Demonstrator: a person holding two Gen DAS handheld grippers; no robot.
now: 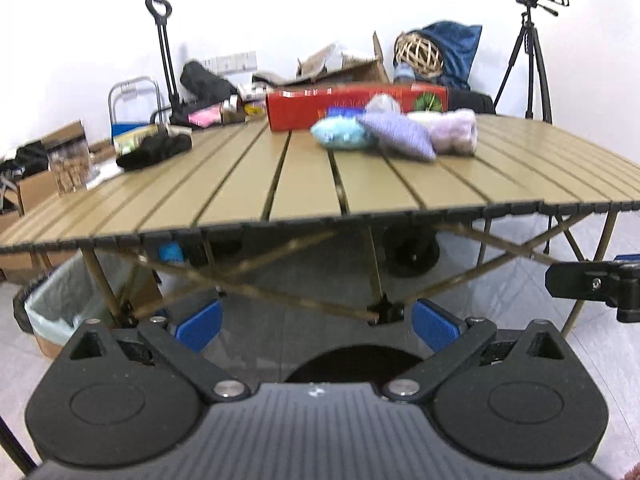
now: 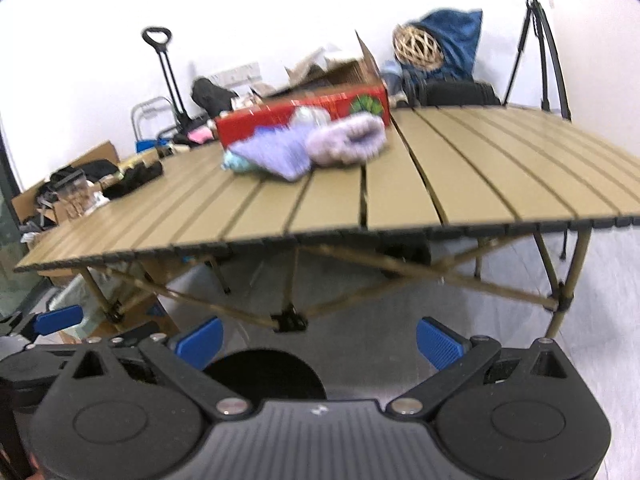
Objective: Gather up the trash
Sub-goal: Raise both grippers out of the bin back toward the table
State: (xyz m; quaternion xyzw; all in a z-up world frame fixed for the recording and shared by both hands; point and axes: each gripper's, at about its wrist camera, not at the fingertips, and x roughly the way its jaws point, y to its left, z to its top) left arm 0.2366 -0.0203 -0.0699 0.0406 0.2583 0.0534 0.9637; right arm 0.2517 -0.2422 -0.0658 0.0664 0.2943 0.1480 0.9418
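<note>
A small pile lies at the far middle of the slatted tan table (image 1: 304, 184): a teal packet (image 1: 340, 133), a purple packet (image 1: 396, 136) and a pale fluffy bundle (image 1: 452, 130), all in front of a long red box (image 1: 352, 106). The right wrist view shows the same purple packet (image 2: 276, 152), fluffy bundle (image 2: 348, 140) and red box (image 2: 280, 118). A bin with a pale green liner (image 1: 52, 304) stands on the floor under the table's left end. My left gripper (image 1: 316, 326) and right gripper (image 2: 320, 342) both hang open and empty, below and in front of the table's near edge.
A black cloth (image 1: 154, 152) and a clear jar (image 1: 68, 164) sit at the table's left end. Cardboard boxes (image 1: 344, 68), a blue bag (image 1: 452, 48), a trolley handle (image 1: 164, 52) and a tripod (image 1: 528, 52) stand behind. The table's crossed legs (image 1: 376, 308) are straight ahead.
</note>
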